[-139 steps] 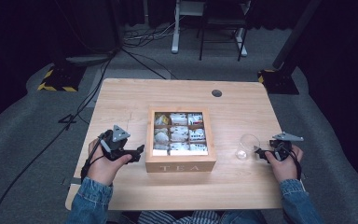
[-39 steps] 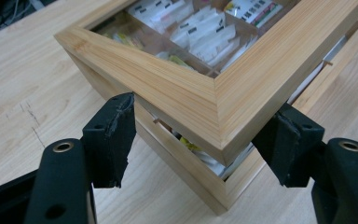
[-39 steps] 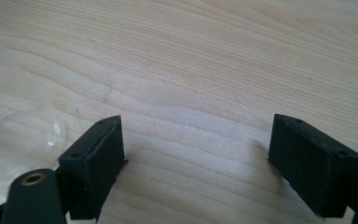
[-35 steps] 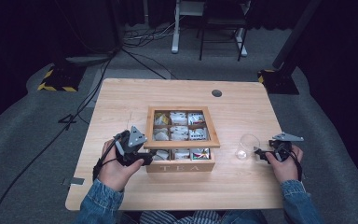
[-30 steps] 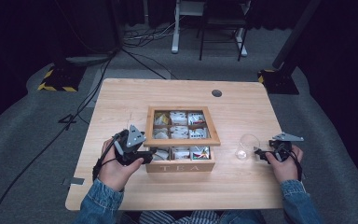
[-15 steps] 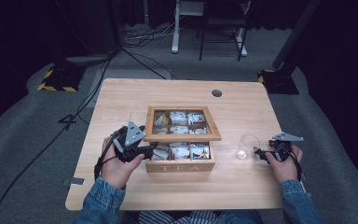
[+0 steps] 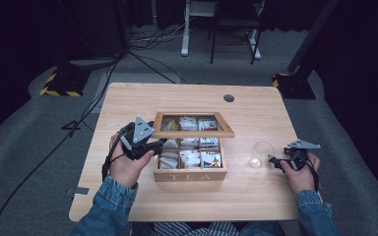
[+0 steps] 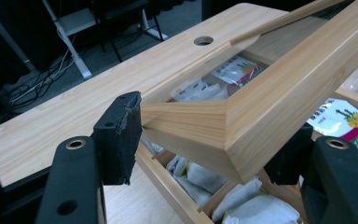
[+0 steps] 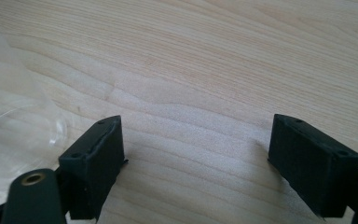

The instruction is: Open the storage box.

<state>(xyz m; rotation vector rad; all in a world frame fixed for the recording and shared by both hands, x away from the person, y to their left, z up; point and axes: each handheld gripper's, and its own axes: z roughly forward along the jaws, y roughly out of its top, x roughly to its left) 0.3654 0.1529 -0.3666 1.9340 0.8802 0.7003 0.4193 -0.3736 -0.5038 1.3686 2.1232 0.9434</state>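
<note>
tea box (image 7: 189,175): light wood | gripper (image 7: 153,144): black | sleeve (image 7: 107,206): blue denim | table (image 7: 142,98): pale wood grain

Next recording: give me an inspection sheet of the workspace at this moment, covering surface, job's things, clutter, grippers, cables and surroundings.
Surface: wooden table, with a round hole near the far edge.
Job's things: tea box with tea bags in its compartments; its lid is lifted partway.
Clutter: clear glass right of the box.
Grippers: left gripper has just been closing, its jaws on the lid's corner; right gripper is open over bare table beside the glass.
Cables: black cables on the floor; one trails from the left gripper.
Surroundings: grey carpet, white desk legs, a chair.
</note>
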